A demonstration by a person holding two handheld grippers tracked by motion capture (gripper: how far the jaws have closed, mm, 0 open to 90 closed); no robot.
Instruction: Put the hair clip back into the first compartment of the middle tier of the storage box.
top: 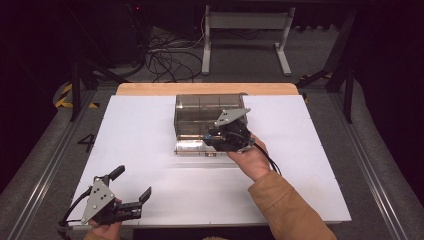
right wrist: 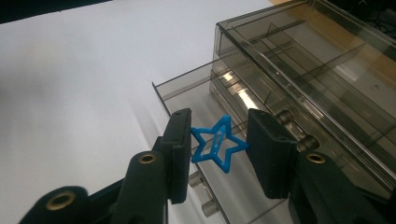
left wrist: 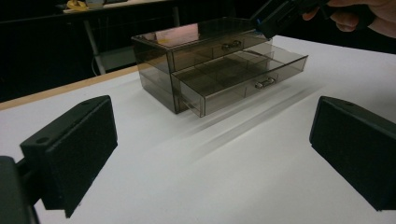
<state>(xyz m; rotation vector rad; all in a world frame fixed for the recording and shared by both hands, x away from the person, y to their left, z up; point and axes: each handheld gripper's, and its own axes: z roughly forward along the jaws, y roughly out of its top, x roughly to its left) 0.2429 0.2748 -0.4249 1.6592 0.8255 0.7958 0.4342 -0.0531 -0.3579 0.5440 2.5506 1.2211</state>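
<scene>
A smoky clear two-drawer box (top: pixel 200 112) stands at the middle of the white table (top: pixel 140 145), its lower drawer (top: pixel 192 146) pulled out toward me. My right gripper (top: pixel 210 136) hovers over that open drawer, shut on a small blue star-shaped clip (right wrist: pixel 238 145). In the right gripper view the right gripper (right wrist: pixel 218 142) pinches the star by its side points above the drawer (right wrist: pixel 187 84). My left gripper (top: pixel 131 183) rests near the table's front left corner, open, nothing between its pads (left wrist: pixel 74 144). From the left gripper view the box (left wrist: pixel 187 46) and its open drawer (left wrist: pixel 243 77) lie ahead.
A wooden strip (top: pixel 207 89) edges the table's far side. Beyond it are a grey table frame (top: pixel 245 30) and loose cables (top: pixel 170 60) on the floor. Metal rails (top: pixel 47 165) run along both sides of the table.
</scene>
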